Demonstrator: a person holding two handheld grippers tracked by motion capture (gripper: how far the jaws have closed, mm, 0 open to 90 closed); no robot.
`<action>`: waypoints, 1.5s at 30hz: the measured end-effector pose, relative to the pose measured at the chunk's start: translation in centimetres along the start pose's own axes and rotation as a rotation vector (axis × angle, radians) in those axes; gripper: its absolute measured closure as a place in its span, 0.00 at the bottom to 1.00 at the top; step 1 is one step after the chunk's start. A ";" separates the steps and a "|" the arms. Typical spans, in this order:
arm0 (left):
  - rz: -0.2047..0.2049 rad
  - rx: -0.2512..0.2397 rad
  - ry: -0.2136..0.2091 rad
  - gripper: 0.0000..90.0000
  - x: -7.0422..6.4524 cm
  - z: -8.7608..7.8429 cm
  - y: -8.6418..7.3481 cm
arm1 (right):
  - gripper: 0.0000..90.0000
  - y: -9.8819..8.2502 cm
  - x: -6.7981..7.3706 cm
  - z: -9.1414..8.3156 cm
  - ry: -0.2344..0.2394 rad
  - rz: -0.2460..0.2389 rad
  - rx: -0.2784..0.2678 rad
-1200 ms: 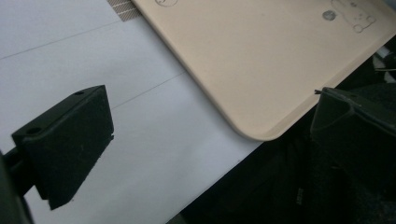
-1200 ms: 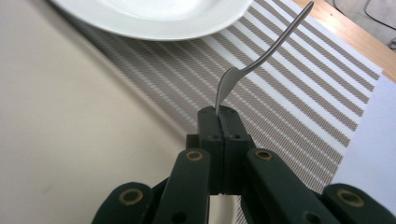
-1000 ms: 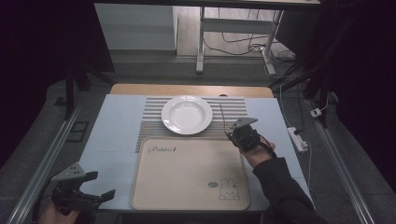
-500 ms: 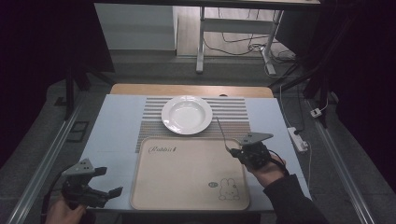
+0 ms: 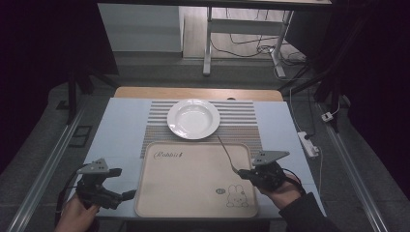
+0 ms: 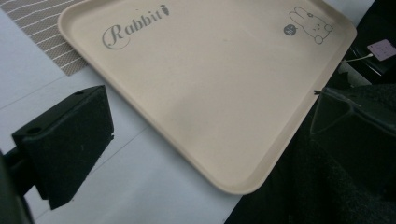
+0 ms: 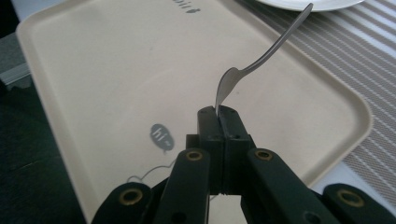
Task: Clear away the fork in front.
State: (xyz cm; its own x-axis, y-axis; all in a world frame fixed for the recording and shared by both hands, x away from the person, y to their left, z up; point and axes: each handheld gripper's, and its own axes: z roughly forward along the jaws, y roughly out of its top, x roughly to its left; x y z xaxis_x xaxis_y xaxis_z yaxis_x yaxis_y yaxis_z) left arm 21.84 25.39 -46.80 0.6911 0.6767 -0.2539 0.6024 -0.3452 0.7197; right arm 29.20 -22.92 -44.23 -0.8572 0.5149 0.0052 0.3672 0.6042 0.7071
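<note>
While I hold the fork (image 7: 261, 60) pinched by its pronged end in the right gripper (image 7: 218, 112), its handle runs up and away from the jaws toward the white plate (image 5: 193, 119) at upper centre of the high view. That long axis is what my next move turns on: the fork slants from the gripper at lower right of the frame up and leftward, its free end over the far right corner of the beige tray (image 5: 193, 193), short of the plate's rim. In the right gripper view the two black jaws are pressed together with only the thin metal between them, and the fork curves up toward the top right of that frame, clear of the tray. I judge the right hand is the one to set it down; the tray lies directly below it.

My left gripper (image 5: 104, 186) waits at lower left of the high view, just beside the tray's near left corner, its jaws spread with nothing between them; one black pad (image 6: 70, 140) sits at the left of the left gripper view.

Against the earlier pictures, the right gripper has come back from beside the plate toward the bottom of the frame, carrying the fork, and the left has crept inward toward the tray.
</note>
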 end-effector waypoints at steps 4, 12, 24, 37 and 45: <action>0.014 0.013 -0.019 0.00 -0.1 0.6 0.7 | 0.99 0.0 0.6 0.0 0.037 -0.015 -0.002; 0.058 0.034 -0.046 0.00 -0.3 1.7 1.8 | 0.99 0.3 1.5 0.4 0.108 -0.041 -0.007; 0.112 0.071 -0.081 0.00 -0.6 4.1 4.0 | 0.99 1.0 2.9 1.4 0.210 -0.095 -0.003; 0.212 0.131 -0.083 0.00 -1.1 7.1 6.6 | 0.99 1.8 4.7 2.5 0.320 -0.158 0.009; 0.278 0.179 -0.116 0.01 -1.0 8.8 7.6 | 0.99 2.3 5.3 3.0 0.375 -0.212 0.011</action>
State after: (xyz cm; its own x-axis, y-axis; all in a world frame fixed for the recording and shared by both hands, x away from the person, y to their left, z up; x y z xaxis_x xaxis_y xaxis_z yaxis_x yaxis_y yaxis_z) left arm 29.19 16.35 -46.76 0.8731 0.4660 -0.1436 0.4383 -0.6210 0.6497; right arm 26.60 -17.00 -44.72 -0.9852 0.1231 0.1192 0.1712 0.6803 0.7126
